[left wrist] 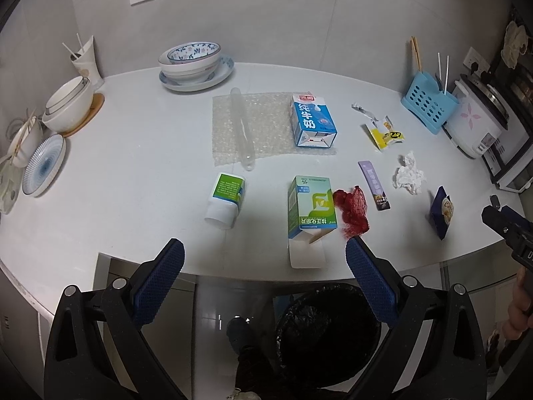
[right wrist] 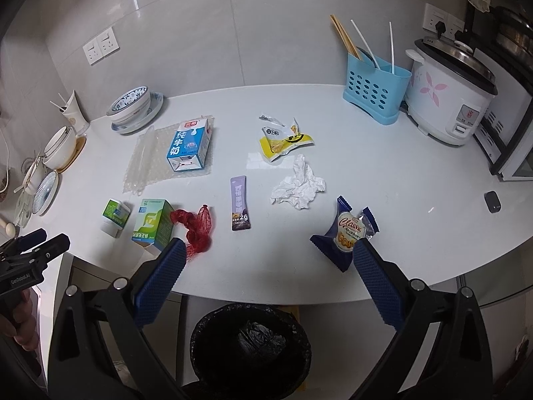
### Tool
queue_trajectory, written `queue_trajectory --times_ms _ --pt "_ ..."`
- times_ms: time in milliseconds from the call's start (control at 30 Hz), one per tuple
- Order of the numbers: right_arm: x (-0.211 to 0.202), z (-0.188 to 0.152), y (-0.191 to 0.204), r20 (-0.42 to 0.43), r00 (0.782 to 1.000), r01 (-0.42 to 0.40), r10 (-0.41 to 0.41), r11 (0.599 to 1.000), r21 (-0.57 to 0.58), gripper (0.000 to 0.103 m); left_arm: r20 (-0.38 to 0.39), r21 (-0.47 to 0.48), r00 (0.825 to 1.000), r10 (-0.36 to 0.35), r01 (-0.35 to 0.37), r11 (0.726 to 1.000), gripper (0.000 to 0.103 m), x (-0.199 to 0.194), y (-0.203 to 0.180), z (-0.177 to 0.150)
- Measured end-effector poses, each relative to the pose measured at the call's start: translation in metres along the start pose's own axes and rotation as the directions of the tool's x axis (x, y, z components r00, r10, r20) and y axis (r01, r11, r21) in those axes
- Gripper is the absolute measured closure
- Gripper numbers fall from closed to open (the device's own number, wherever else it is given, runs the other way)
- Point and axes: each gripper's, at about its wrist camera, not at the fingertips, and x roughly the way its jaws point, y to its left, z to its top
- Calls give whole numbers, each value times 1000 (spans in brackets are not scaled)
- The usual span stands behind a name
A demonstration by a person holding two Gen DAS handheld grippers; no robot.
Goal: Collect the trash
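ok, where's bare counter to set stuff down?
Free: right end, between the crumpled tissue, rice cooker and small black object; also left, between the striped plate and white bottle. Crowded: the centre, around the milk carton, green box, red net.
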Motion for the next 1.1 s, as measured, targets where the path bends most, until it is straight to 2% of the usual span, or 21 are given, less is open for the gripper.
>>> queue_trajectory --times_ms 800,1100 --pt "-2 -3 1 0 1000 1 -1 1000 5 7 -16 4 1000 -22 22 1000 8 1 2 2" --pt "26 13 28 -62 998 -4 2 1000 -26 10 -46 -16 999 -21 20 1000 9 25 30 12"
